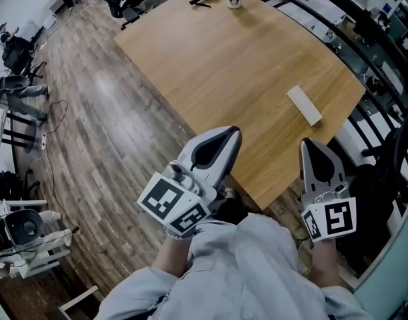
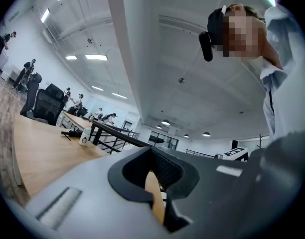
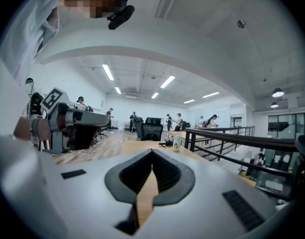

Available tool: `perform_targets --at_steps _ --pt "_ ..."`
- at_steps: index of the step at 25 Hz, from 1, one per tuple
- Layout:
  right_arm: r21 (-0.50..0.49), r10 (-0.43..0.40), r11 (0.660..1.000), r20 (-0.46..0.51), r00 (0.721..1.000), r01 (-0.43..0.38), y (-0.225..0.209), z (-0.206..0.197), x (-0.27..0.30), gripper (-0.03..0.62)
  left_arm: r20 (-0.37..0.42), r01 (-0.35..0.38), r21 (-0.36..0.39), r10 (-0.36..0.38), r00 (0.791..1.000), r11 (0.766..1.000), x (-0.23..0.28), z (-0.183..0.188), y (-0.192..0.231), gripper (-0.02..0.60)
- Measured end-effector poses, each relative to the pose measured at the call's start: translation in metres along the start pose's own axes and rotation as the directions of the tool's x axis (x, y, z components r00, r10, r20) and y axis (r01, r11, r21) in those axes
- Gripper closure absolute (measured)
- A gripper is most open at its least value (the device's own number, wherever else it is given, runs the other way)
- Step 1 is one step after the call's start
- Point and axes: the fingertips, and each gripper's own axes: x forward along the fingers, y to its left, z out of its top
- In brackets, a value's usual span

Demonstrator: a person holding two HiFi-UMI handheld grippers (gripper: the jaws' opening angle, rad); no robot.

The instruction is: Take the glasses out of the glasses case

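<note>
Left tool [image 1: 229,137] and right tool [image 1: 309,145], both pressed together and empty, hover at the counter [image 1: 224,65] edge, apparently approaching the glasses case [image 1: 304,105], centre right.

This is a big open-plan office, perhaps with a lab side to it. A plank floor [image 1: 104,112] runs under long wooden desks [image 1: 244,65], with black swivel chairs [image 3: 151,128] pushed about. Strip lights [image 3: 108,72] line a high white ceiling, and a black railing [image 3: 227,136] fences one edge. People [image 3: 134,121] stand and sit around far desks. White machines [image 1: 24,235] trailing cables stand by the wall.
</note>
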Motion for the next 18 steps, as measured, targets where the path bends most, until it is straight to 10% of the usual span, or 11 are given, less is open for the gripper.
perform_targets --at_steps 18 --pt "-0.078 -0.249 0.968 -0.156 0.956 0.239 -0.012 -0.041 0.017 0.592 -0.137 0.176 -0.049 -0.181 0.974 0.983 0.042 -0.031 0.054 0.578"
